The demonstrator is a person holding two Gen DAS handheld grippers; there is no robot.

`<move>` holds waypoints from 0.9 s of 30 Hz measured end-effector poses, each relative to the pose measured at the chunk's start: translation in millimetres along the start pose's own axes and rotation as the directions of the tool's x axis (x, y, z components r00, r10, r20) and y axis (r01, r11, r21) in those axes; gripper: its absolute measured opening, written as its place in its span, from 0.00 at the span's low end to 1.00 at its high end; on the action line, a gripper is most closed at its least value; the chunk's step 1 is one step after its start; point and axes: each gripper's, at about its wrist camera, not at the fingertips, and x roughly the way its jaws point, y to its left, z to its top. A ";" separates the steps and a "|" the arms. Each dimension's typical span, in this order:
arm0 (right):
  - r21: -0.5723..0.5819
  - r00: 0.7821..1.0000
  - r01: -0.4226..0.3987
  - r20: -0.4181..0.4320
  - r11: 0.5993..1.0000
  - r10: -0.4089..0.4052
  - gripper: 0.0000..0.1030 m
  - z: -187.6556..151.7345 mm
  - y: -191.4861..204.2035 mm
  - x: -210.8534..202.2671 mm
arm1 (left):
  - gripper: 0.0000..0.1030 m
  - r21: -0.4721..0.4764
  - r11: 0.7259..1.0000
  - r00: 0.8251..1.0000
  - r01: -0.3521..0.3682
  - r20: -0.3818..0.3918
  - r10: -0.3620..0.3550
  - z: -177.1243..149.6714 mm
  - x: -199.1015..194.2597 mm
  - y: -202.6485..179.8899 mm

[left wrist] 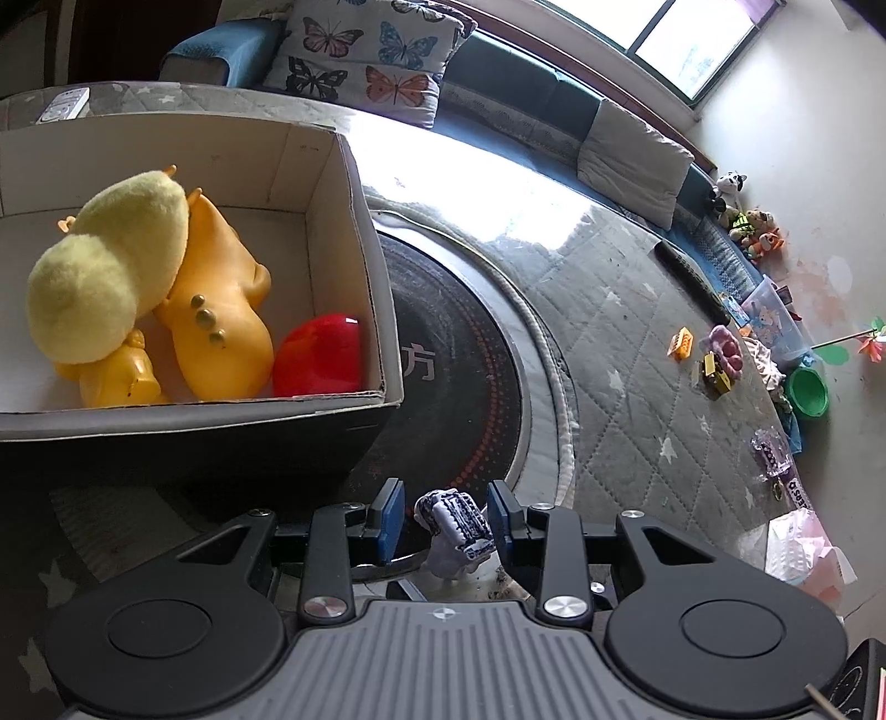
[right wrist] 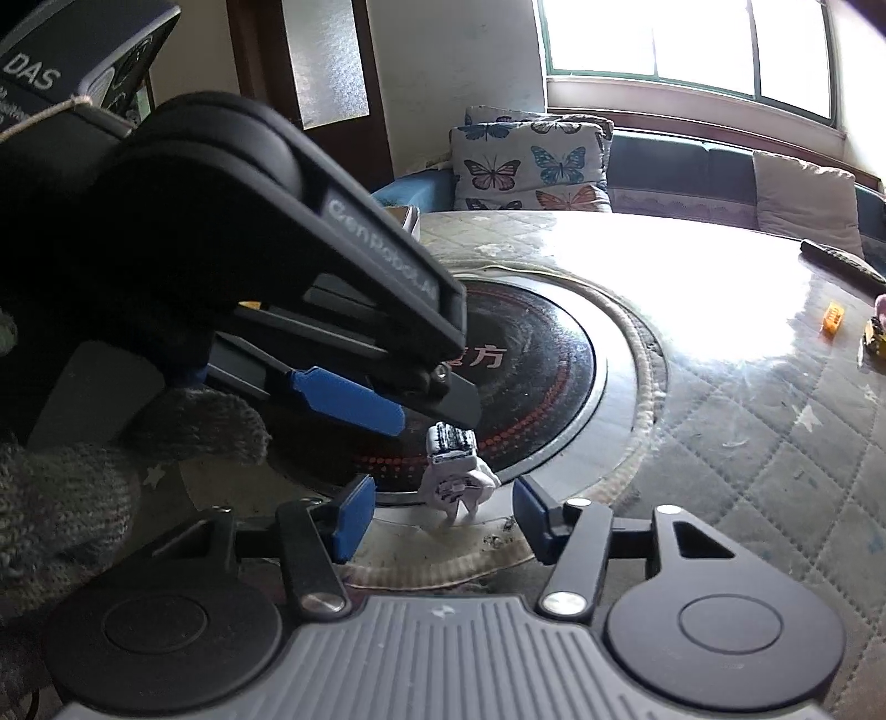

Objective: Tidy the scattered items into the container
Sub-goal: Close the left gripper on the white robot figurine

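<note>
Here, a small white-and-blue toy figure [left wrist: 455, 529] stands low in the frame on the quilted grey surface [left wrist: 626, 354], between the spread, untouching pads of the left tool [left wrist: 446, 518]. The right tool [right wrist: 440, 512] is likewise spread around it. The cardboard box [left wrist: 362, 232], upper left, holds yellow toys.

Daylight is pouring in through the window [right wrist: 686, 50] ahead of me, blowing its panes out to pure white. It is glaring hard off the glossy tabletop [left wrist: 465, 183], washing out the quilted pattern there. My left gripper [right wrist: 437, 412] is looming dark and backlit in the right view. Both fisheye pictures are bending at the edges, with black corners.
</note>
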 end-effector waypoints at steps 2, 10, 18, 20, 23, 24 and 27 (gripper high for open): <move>-0.001 1.000 0.002 -0.001 1.000 -0.002 0.51 0.5 0.0 1.8 | 0.35 -0.002 1.000 1.000 -0.001 -0.004 0.001 0.7 1.9 0.3; -0.008 1.000 0.017 -0.013 1.000 -0.017 0.33 1.1 0.0 7.4 | 0.35 -0.017 1.000 1.000 0.000 -0.019 -0.001 3.0 10.4 3.0; -0.032 1.000 0.021 -0.012 0.999 -0.021 0.31 -1.1 3.8 2.3 | 0.35 -0.028 1.000 1.000 -0.003 -0.024 0.002 2.8 11.1 5.5; -0.037 1.000 0.019 -0.011 0.999 -0.019 0.31 -1.4 5.1 0.4 | 0.35 -0.029 1.000 1.000 0.001 -0.026 -0.002 2.2 11.0 5.9; -0.043 1.000 0.016 -0.013 0.999 -0.016 0.31 -2.5 5.9 -2.7 | 0.33 -0.037 0.999 0.999 0.012 -0.036 -0.014 1.5 12.3 6.7; -0.046 1.000 0.016 -0.013 0.999 -0.017 0.31 -3.0 6.3 -3.6 | 0.33 -0.037 0.999 0.999 0.018 -0.040 -0.020 0.8 12.6 6.8; -0.051 1.000 0.019 -0.014 0.998 -0.020 0.31 -3.5 6.5 -4.9 | 0.33 -0.034 0.999 0.998 0.031 -0.055 -0.033 -1.3 13.3 6.5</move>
